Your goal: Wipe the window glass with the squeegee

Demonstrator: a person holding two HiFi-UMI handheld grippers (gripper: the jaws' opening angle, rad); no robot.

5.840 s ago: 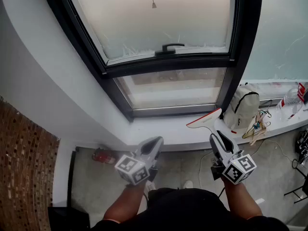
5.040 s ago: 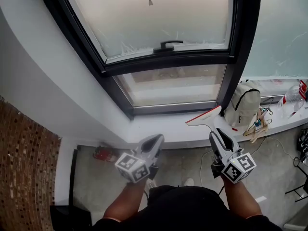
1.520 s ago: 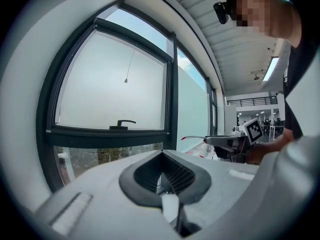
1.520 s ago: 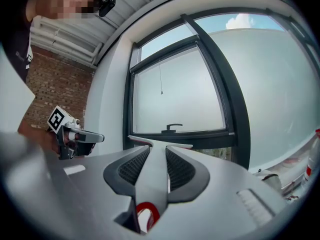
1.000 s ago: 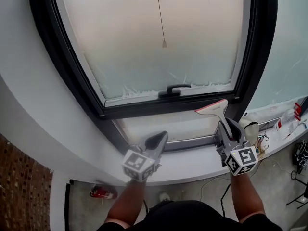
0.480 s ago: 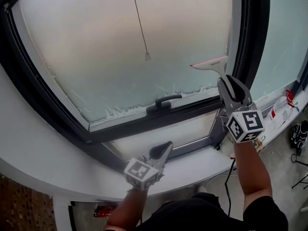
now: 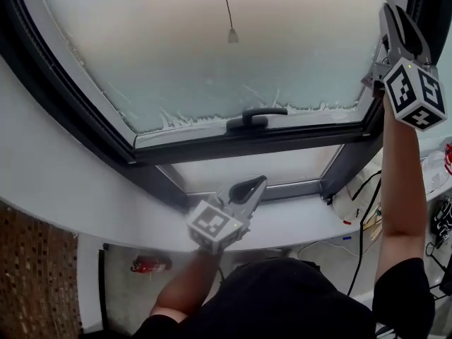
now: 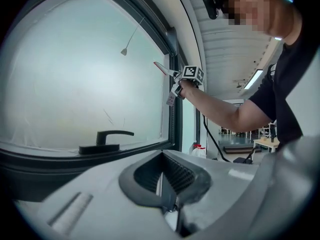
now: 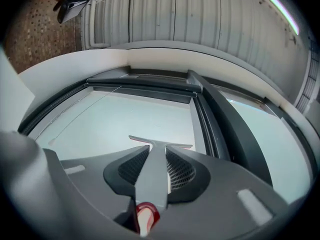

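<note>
Squeegee (image 9: 152, 176): held by its handle, high at the upper right corner of the window glass (image 7: 212, 62). The blade lies crosswise beside the dark frame (image 7: 70, 97). Blade contact with the pane cannot be confirmed.
Right tongs (image 7: 394, 16): pinching the squeegee handle, arm stretched up.
Left tongs (image 8: 161, 184): pressed together with nothing between them, held low in front of the desk (image 7: 296, 221), the ledge under the window.
Fault, twist: the flat handle is narrow. Pressure on the glass may turn it in the tongs and tilt the blade, which would probably leave streaks.
Fault, snag: one blade end is close to the frame and may catch there.
Fault, obstruction: the pull cord (image 7: 232, 35) hangs before the pane, and the window handle (image 7: 256, 117) sits at the bottom edge. Either may block a stroke.
Surface: frosted, smooth, with ragged film at the lower edge.
Room: a brick-pattern wall (image 7: 35, 274) at left, a red object (image 7: 150, 265) on the floor.
</note>
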